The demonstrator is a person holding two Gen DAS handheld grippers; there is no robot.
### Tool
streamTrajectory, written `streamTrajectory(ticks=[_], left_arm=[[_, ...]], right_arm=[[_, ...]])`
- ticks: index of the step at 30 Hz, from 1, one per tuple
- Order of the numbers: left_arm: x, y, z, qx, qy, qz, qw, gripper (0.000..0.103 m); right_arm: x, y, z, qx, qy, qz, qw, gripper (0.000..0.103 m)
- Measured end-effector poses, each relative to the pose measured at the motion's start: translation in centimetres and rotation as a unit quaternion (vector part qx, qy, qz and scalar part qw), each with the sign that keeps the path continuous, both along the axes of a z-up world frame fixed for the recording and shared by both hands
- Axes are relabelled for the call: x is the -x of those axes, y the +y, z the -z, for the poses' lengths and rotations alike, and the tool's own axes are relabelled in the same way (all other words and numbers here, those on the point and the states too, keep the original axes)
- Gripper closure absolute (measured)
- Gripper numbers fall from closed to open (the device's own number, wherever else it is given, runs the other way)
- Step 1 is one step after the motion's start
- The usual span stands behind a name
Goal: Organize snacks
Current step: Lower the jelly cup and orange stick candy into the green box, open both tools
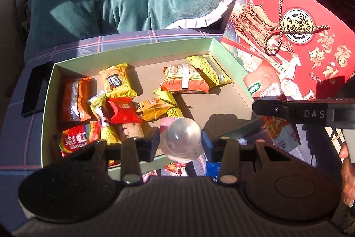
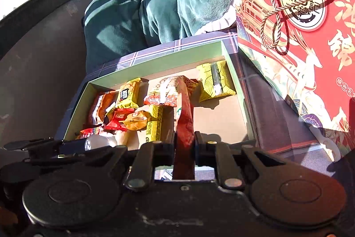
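Left wrist – left hand-held gripper (image 1: 180,143) grasping clear capsule (image 1: 183,140) | right hand-held gripper (image 2: 185,143) clenched on red packet (image 2: 185,123), probably – green box (image 1: 47,103) below

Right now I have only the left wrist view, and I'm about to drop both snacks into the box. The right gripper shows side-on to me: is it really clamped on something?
Observer: Yes. The right gripper is shut on a thin red-orange foil packet, held edge-on between its pads.
Operator: My left gripper grips the clear plastic dome. What lies straight ahead of the right one?
Observer: The packet's far end overlaps an orange-and-white snack packet in the pale green cardboard box; bare brown floor shows just right of it.
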State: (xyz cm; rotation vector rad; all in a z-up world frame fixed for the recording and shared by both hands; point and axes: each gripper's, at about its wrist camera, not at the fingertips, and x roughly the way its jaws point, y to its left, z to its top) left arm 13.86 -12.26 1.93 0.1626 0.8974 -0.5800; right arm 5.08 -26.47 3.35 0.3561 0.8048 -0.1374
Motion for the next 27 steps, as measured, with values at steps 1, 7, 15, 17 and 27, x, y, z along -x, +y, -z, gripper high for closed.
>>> streamTrajectory(ticks=[1,7,15,17,27], left_arm=[[-0.9,-1.1,0.1,-0.001,0.0,0.003,1.0,0.063],[-4.1,-5.8,1.7,-0.01,0.008,0.021,0.9997,0.063],[-5.4,-7.9,3.9,-0.021,0.021,0.026,0.9992,0.061],[-5.1,-7.9,3.9,-0.031,0.014,0.021,0.9992,0.037],[-3.1,-5.6,1.9,-0.034,-0.008,-0.014,0.9993,0.001]], right_arm=[[-0.9,-0.8,0.0,0.01,-0.002,0.008,1.0,0.087],[-5.0,-3.3,1.7,0.044,0.01,0.031,0.999,0.087],[-7.3,-3.6,3.5,0.055,0.015,0.037,0.998,0.061],[-6.9,-3.7,3.2,0.03,0.003,0.04,0.999,0.033],[-3.7,-2.5,0.4,0.023,-0.026,0.05,0.998,0.0]])
